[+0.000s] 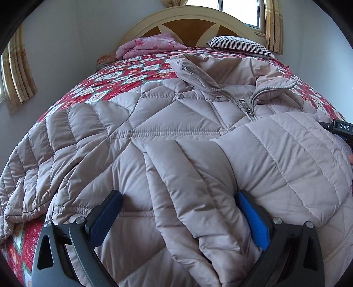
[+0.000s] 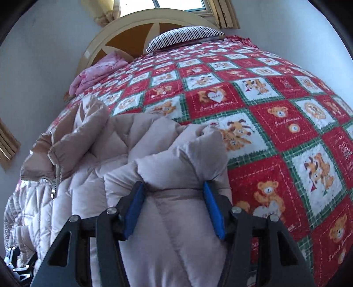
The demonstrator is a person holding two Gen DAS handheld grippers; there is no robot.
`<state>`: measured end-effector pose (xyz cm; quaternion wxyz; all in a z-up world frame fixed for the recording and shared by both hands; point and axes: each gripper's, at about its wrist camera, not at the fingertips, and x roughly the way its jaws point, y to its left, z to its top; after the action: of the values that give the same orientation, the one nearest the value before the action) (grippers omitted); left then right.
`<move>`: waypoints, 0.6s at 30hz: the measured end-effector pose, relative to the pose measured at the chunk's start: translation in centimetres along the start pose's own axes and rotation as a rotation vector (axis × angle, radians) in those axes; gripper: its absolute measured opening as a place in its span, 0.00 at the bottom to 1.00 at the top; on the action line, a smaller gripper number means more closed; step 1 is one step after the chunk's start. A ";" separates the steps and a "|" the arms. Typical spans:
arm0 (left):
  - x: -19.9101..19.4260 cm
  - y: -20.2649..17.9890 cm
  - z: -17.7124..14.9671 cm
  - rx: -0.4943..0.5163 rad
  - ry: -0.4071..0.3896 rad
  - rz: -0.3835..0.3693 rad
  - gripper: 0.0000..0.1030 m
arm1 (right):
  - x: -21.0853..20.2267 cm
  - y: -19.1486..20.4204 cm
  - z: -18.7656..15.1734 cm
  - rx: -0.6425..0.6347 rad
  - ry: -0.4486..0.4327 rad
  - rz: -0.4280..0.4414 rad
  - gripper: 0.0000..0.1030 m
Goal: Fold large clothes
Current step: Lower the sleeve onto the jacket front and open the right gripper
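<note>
A pale mauve quilted puffer jacket [image 1: 176,123] lies front-up on the bed, its zip partly open at the collar [image 1: 247,103]. One sleeve [image 1: 194,189] is folded across the body and runs down between the fingers of my left gripper [image 1: 179,212]. That gripper stands wide open low over the jacket, its right pad [image 1: 253,220] against the sleeve's edge. In the right wrist view my right gripper [image 2: 174,203] is shut on a thick bunch of the jacket [image 2: 176,159], which bulges out past both blue pads. The right gripper's body [image 1: 339,130] shows at the right edge of the left wrist view.
A red, white and green teddy-bear quilt [image 2: 275,123] covers the bed, bare to the right of the jacket. At the head are a cream arched headboard [image 1: 192,19], a striped pillow [image 1: 240,44] and a folded pink blanket [image 1: 150,46]. Curtained windows [image 1: 273,22] and white walls surround it.
</note>
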<state>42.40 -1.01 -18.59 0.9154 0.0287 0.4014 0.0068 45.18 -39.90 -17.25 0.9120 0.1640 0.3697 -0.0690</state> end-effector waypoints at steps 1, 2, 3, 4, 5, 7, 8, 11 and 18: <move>0.0 0.0 0.0 0.000 0.000 0.000 0.99 | 0.1 0.3 0.0 -0.010 0.004 -0.013 0.57; 0.0 0.0 0.0 0.000 0.000 0.000 0.99 | 0.1 0.4 0.0 -0.018 0.006 -0.024 0.57; 0.0 0.0 0.0 0.001 0.001 0.001 0.99 | 0.1 0.6 -0.1 -0.024 0.007 -0.032 0.57; 0.0 0.0 0.0 0.001 0.001 0.001 0.99 | 0.2 0.7 -0.1 -0.031 0.008 -0.041 0.57; 0.0 0.0 0.0 0.000 0.001 0.000 0.99 | 0.2 0.8 -0.2 -0.035 0.008 -0.048 0.57; 0.0 0.0 0.0 0.000 0.001 -0.001 0.99 | 0.4 0.9 -0.2 -0.040 0.007 -0.055 0.57; 0.0 0.0 0.0 -0.001 0.000 -0.001 0.99 | 0.4 0.9 -0.2 -0.044 0.008 -0.061 0.57; 0.2 -0.1 0.0 0.000 0.001 0.002 0.99 | 0.5 1.2 -0.2 -0.060 0.010 -0.082 0.57; 0.4 -0.1 0.1 -0.001 0.003 0.004 0.99 | 0.6 2.6 0.1 -0.125 0.036 -0.164 0.59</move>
<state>42.74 -1.15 -18.83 0.9147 0.0292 0.4029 0.0090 46.32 -37.45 -16.97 0.9049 0.0771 0.4020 -0.1170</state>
